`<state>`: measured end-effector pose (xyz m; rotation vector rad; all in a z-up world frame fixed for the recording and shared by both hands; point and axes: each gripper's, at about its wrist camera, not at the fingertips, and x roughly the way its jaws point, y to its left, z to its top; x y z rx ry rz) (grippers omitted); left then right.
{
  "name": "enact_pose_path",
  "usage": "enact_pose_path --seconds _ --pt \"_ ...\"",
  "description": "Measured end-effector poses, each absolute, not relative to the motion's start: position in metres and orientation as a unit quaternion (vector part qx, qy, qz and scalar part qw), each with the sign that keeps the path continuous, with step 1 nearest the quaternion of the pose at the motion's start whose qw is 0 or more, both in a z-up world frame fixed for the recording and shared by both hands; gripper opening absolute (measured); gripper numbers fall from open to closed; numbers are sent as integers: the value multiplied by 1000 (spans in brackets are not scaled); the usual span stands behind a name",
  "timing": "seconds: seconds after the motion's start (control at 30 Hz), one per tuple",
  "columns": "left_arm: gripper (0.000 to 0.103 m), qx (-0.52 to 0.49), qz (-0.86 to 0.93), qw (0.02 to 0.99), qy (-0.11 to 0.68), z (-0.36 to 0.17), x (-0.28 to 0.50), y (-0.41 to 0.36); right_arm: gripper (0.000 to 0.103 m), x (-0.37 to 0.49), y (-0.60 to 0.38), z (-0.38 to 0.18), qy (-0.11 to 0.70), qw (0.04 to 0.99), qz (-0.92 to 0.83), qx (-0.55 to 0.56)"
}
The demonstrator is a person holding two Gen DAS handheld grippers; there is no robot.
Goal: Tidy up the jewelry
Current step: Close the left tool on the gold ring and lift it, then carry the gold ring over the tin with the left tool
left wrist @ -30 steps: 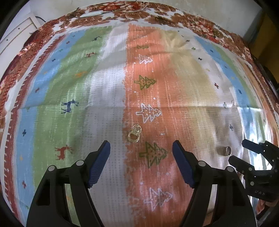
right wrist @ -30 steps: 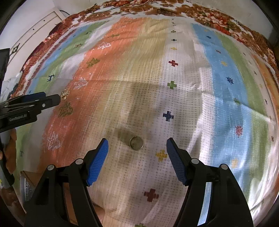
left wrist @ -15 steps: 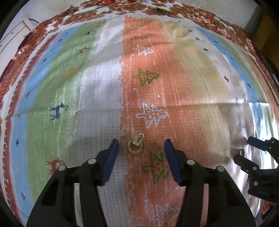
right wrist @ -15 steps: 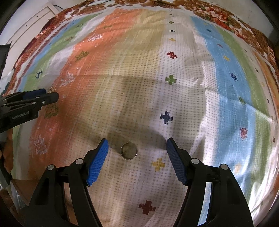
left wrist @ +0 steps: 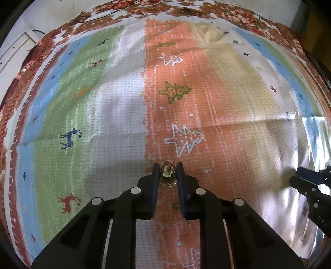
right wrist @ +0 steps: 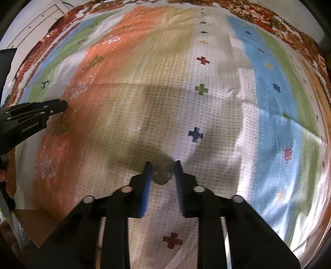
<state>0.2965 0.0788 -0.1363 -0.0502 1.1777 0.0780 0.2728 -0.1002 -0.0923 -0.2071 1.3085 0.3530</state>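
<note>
A gold hoop earring set (left wrist: 168, 174) with a small tag lies on the orange stripe of a striped cloth (left wrist: 217, 99). My left gripper (left wrist: 168, 168) is shut on it, blue pads touching both sides. A silver ring (right wrist: 162, 175) lies on the white dotted part of the cloth (right wrist: 206, 115). My right gripper (right wrist: 162, 166) has closed around the ring, fingers close on both sides; the view is blurred. Each gripper shows in the other's view: the right one (left wrist: 298, 175) at the right edge, the left one (right wrist: 60, 105) at the left edge.
The cloth covers the whole table, with tree, deer and cross motifs and a red floral border (left wrist: 186, 8). A white cabinet (right wrist: 39, 22) stands at the back left. A brown cardboard piece (right wrist: 33, 225) lies at the near left edge.
Both grippers moved forward and down onto the cloth and closed: the left onto the gold earring set, the right around the silver ring.
</note>
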Motion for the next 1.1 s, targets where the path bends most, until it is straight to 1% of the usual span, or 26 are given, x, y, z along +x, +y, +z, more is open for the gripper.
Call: enact_pose_path --seconds 0.57,0.77,0.8,0.87,1.1 --pt "15 -46 23 840 540 -115 281 76 20 257 -98 -77 583 786 174 -108" --pt "15 -47 14 846 531 -103 267 69 20 250 -102 -64 569 797 180 -92" --pt "15 -48 12 847 529 -101 264 67 20 249 -102 -60 564 801 181 -90" --pt "11 -50 8 849 526 -96 259 64 20 245 -101 -55 558 805 179 -96" --pt "11 -54 0 858 512 -80 246 56 20 235 -103 -43 546 813 186 -84"
